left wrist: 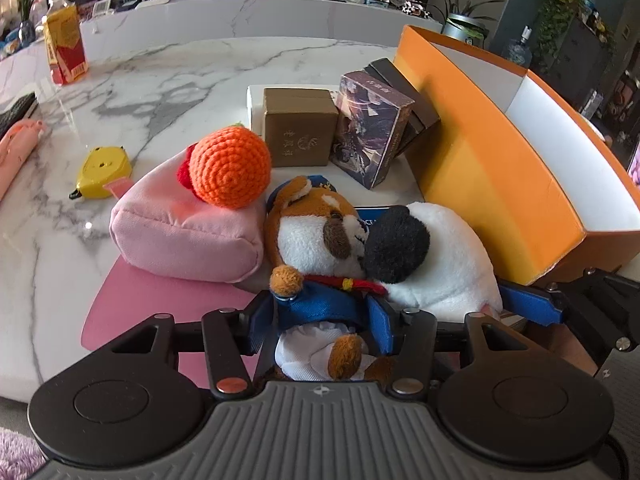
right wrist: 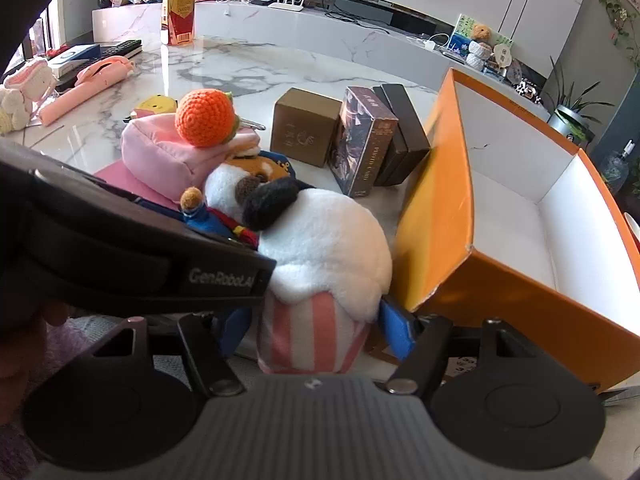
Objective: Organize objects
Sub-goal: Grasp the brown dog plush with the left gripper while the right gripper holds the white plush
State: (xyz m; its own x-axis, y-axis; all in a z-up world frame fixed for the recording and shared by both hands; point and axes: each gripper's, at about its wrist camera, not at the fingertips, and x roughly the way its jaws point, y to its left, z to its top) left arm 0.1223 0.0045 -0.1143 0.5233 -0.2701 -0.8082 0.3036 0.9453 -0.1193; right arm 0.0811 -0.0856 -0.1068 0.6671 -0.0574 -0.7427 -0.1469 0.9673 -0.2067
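Note:
My left gripper (left wrist: 324, 320) is shut on the brown-and-white plush dog (left wrist: 316, 232) in a blue outfit, clamping its body. My right gripper (right wrist: 312, 328) is shut on the white plush (right wrist: 328, 248) with a pink-striped base and a black patch, which lies against the dog. A pink pouch (left wrist: 188, 232) with an orange crochet ball (left wrist: 230, 166) on top sits just left of the dog. An open orange box (right wrist: 516, 208) with a white inside stands on the right. The left gripper's body (right wrist: 120, 264) crosses the right wrist view.
A brown box (left wrist: 300, 128), a dark card box (left wrist: 370, 136) and a black box (right wrist: 404, 132) stand beside the orange box. A yellow tape measure (left wrist: 104, 172), a pink case (right wrist: 92, 84), a drink bottle (right wrist: 179, 4) and a remote lie on the marble table (left wrist: 180, 68).

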